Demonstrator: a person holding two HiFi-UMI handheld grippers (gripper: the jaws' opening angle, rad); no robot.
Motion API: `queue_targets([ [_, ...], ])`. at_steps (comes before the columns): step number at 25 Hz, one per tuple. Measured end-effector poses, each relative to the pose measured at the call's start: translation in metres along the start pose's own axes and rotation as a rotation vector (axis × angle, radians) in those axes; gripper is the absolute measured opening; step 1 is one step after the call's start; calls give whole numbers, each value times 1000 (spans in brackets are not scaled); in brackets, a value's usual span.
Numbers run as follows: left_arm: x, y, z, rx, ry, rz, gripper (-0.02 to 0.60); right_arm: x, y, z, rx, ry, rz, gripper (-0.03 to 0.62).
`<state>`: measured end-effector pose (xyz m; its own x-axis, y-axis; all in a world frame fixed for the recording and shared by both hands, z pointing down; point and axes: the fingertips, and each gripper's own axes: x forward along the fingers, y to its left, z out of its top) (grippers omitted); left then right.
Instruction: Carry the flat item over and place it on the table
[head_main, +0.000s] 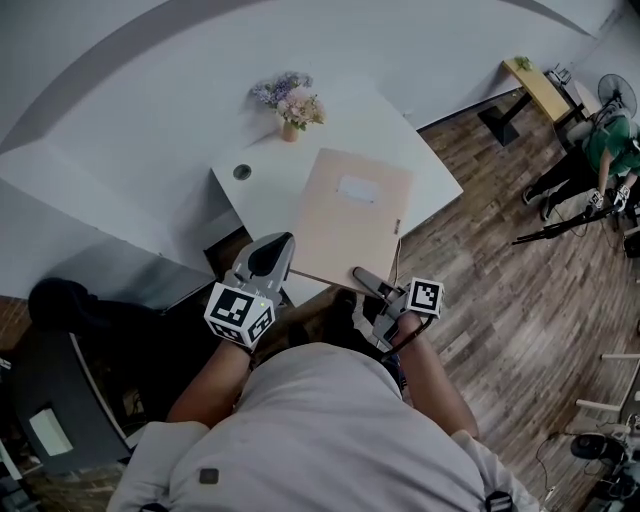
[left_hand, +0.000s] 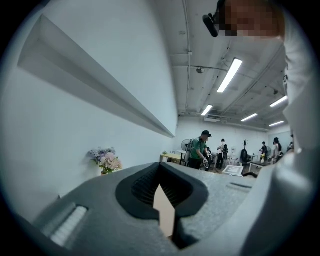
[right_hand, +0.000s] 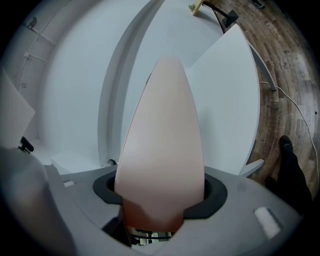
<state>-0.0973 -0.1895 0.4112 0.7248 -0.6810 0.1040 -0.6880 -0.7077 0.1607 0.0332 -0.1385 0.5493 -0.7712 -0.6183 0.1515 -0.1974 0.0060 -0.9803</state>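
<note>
Beige and stiff-looking, the flat item (head_main: 350, 215) is lying roughly level over the near part of the white table (head_main: 400, 130). Its near edge is projecting past the table's front edge toward the person. Whether its underside is already touching the tabletop cannot be told.

The left gripper (head_main: 270, 256) is clamping the near left corner. In the left gripper view its jaws are standing almost together, with only the thin edge of the item (left_hand: 164, 212) between the pads. The right gripper (head_main: 368, 283) is clamping the near right part of the same edge. In the right gripper view its jaws are pressing on the sheet's two faces, and the sheet (right_hand: 162, 150) is running out ahead of them.

Step in hand, as judged: final approach and set-down.

- Both grippers should be kept at one height, so the sheet is not twisting or sagging.
- The far edge should be landing first, well short of the flower vase (head_main: 291, 104) and the round port (head_main: 242, 171).
- The near edge should be resting on the tabletop before release.
- Both pairs of jaws should be opening together; releasing one side first is likely to let the sheet swing.
</note>
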Motion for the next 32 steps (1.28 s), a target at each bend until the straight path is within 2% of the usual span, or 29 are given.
queue_targets([
  [6,31,12,-7,-10,16,27,0,11,-18,38,-12,35,-20,302],
  [19,109,46,-46,-77,94,111,0,32,-84,112,-29,176,-155,304],
  [32,156,63,-92,-134,166,169,0,38,-150,153,-10,249,-220,310],
])
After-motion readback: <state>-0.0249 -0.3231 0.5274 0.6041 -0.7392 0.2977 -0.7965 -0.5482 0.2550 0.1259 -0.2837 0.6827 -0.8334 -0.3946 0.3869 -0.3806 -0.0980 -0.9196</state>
